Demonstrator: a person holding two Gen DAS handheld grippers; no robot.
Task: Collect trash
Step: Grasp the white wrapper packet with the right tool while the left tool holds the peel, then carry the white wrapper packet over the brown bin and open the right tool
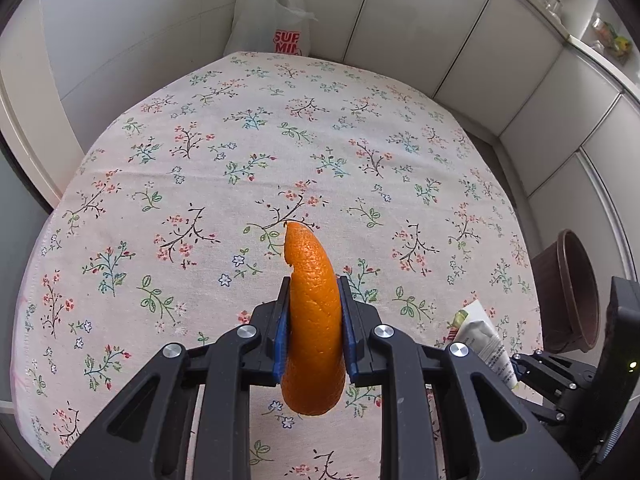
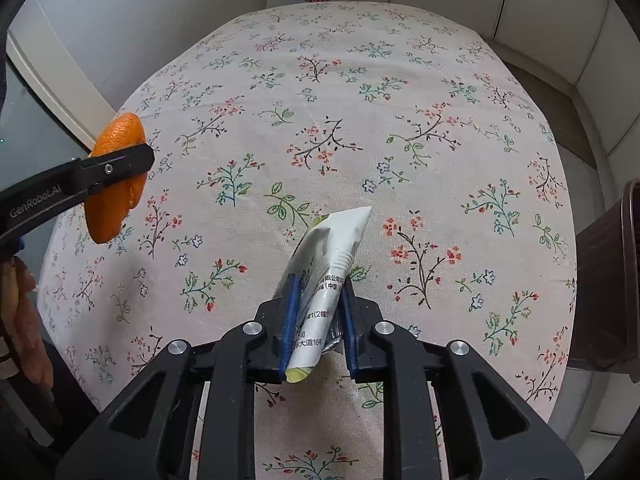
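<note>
A curved piece of orange peel [image 1: 312, 320] is clamped between the blue pads of my left gripper [image 1: 314, 284], held above the floral tablecloth [image 1: 240, 140]. The right wrist view shows the same peel [image 2: 120, 132] at the far left, in the left gripper [image 2: 138, 164]. My right gripper [image 2: 320, 284] is shut on a crumpled white pouch wrapper [image 2: 340, 232] with printed text. Both pads touch the wrapper, and its far end lies on the cloth. In the left wrist view the wrapper [image 1: 480, 332] sits at the table's right edge, with the right gripper [image 1: 520, 364] on it.
A brown bin [image 1: 568, 292] stands just past the table's right edge, also visible as the bin [image 2: 608, 280] in the right wrist view. A white plastic bag [image 1: 272, 16] with red letters sits behind the far edge against the white wall panels. A person's hand [image 2: 24, 320] shows at lower left.
</note>
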